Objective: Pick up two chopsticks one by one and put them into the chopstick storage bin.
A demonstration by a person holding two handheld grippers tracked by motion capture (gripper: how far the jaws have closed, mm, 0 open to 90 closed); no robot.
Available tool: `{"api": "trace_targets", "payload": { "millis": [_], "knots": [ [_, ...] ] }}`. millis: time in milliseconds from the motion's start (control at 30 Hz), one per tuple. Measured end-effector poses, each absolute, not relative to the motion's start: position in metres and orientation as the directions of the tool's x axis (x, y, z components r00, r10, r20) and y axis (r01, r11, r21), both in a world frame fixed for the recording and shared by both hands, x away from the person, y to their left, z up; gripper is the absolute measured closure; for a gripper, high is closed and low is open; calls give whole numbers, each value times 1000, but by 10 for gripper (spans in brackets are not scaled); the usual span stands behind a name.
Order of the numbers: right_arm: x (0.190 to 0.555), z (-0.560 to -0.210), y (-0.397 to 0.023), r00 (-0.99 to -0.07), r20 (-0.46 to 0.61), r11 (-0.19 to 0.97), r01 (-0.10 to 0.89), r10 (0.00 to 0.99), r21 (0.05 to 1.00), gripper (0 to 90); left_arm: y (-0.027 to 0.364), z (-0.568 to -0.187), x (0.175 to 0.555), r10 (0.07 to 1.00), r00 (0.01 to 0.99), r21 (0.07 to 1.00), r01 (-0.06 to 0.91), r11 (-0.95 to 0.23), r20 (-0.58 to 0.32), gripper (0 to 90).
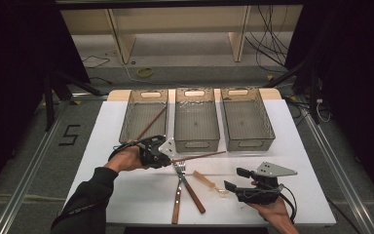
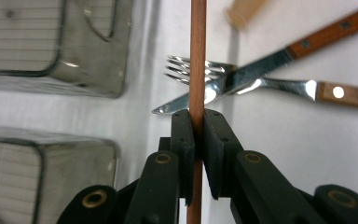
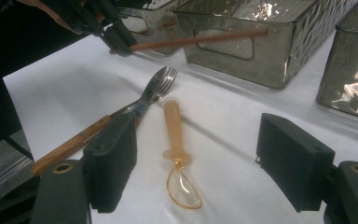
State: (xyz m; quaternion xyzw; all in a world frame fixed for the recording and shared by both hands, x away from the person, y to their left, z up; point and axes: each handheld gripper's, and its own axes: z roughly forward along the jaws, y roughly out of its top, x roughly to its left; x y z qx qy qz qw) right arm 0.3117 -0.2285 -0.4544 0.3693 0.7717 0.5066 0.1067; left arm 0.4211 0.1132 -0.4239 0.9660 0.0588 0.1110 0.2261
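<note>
At the bottom right of the high view: the right gripper [image 1: 233, 179], held in a hand, jaws spread wide with nothing between them, hovering over the white table [image 1: 297, 146]. In the right gripper view, the same two black pads standing well apart at lower left and lower right, with bare tabletop between.

Just beyond those pads, at lower centre of the right gripper view: a translucent amber spoon [image 3: 179, 151], bowl toward the bottom of the frame, handle pointing up the frame. Left of it, a fork [image 3: 156, 86] and a knife [image 3: 81, 135], both wooden-handled, crossed over each other near their metal ends; in the high view, the same pair at bottom centre, forming a narrow X, the spoon just to their right.

Higher up, left of centre in the high view: the left gripper [image 1: 171, 159], pressed together on a reddish-brown chopstick [image 1: 202, 156], pinching it near one end so that the free length runs to the right, passing above the tines of the fork. In the left gripper view, pads clamped tight on that stick at centre frame, stick rising straight up the frame in front of the cutlery.

Farthest back, across the upper middle of the high view: three grey mesh bins [image 1: 246, 119] side by side. In the leftmost bin [image 1: 143, 114], a second chopstick [image 1: 152, 123] lying diagonally.
</note>
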Motion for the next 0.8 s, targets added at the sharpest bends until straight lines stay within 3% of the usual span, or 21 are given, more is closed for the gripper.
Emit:
{"api": "trace_targets", "payload": {
  "millis": [300, 467, 800],
  "knots": [
    [312, -454, -229, -703, 212, 213, 465, 679, 860, 297, 124, -408, 427, 353, 923, 561, 213, -800, 153, 825],
    [312, -454, -229, -703, 213, 213, 465, 678, 859, 297, 133, -398, 431, 406, 908, 619, 262, -741, 102, 825],
    [312, -455, -229, -703, 215, 211, 466, 678, 859, 297, 149, -382, 442, 512, 854, 661, 335, -672, 88, 824]
  ]
}}
